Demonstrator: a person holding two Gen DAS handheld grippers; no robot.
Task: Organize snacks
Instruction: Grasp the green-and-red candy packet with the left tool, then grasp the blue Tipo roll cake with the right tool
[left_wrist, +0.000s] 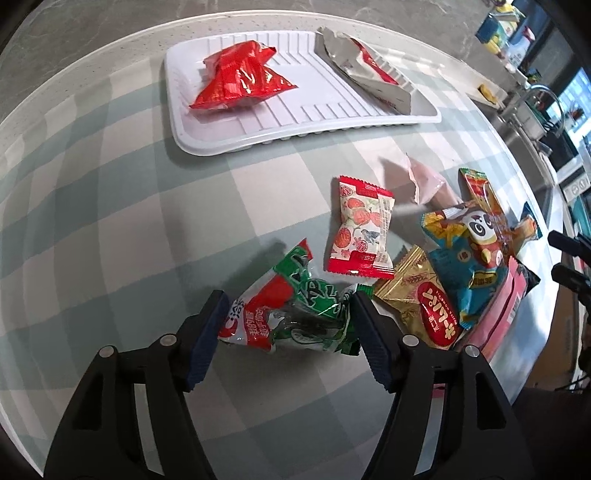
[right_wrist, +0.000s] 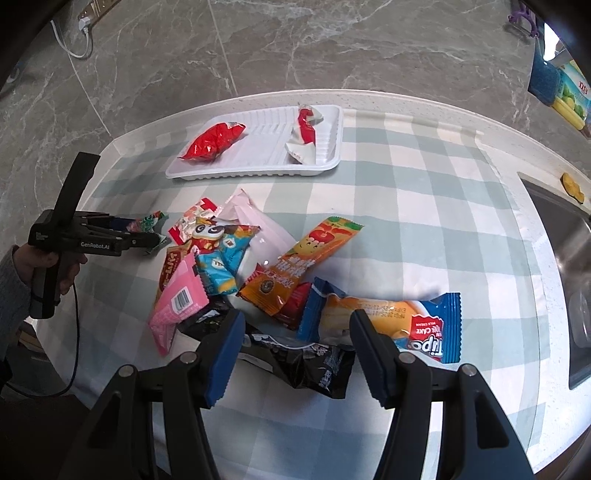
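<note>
Left gripper (left_wrist: 286, 317) fingers spread around green seaweed packet (left_wrist: 295, 314) on checked tabletop (left_wrist: 110, 184). Right gripper (right_wrist: 297, 332) fingers spread over black packet (right_wrist: 314, 363) in snack pile. White tray (left_wrist: 207, 147) holds red packet (left_wrist: 240, 75).

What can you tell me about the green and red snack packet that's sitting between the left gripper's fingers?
The green and red snack packet is a crinkled, glossy foil pouch with a green top, a red and white band with printed characters, and a clear patch showing dark contents. It lies tilted on the checked tablecloth, left of the snack pile. The left gripper brackets it, blue pads at both edges; whether they press on it is unclear.
</note>
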